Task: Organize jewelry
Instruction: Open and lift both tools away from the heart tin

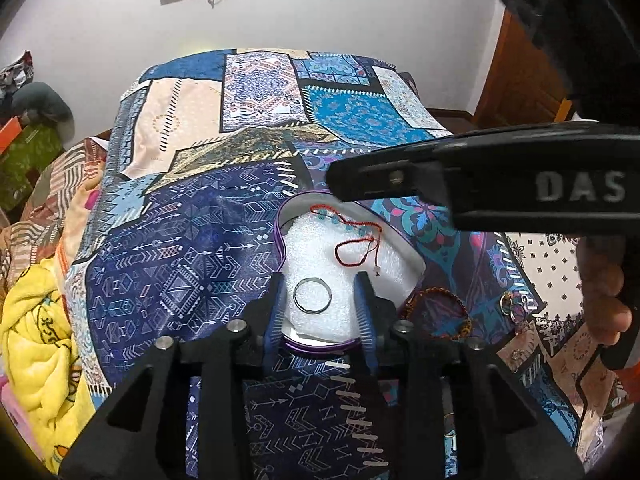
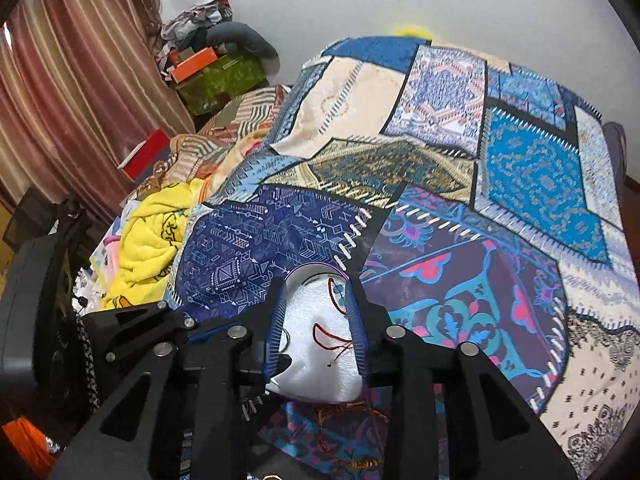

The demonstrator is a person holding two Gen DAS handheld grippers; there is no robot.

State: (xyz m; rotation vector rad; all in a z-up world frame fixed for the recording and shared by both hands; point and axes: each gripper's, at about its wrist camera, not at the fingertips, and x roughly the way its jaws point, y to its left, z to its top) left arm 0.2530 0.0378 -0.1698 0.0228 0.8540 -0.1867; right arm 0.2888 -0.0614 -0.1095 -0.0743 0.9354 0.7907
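With the silver ring (image 1: 312, 295) lying flat on the white foam of the purple-rimmed jewelry box (image 1: 280, 240) on the bed (image 1: 200, 240), the left hand-held gripper (image 1: 320, 304) hovers released, one finger on each side of it. It should lift straight up, so neither finger nudges the ring or box rim. The red cord bracelet (image 1: 354, 248) lies just beyond the ring, its long axis running toward the box's far rim, loose ends trailing right; the right hand-held gripper (image 2: 316, 320) stands released above the box, grasping nothing.
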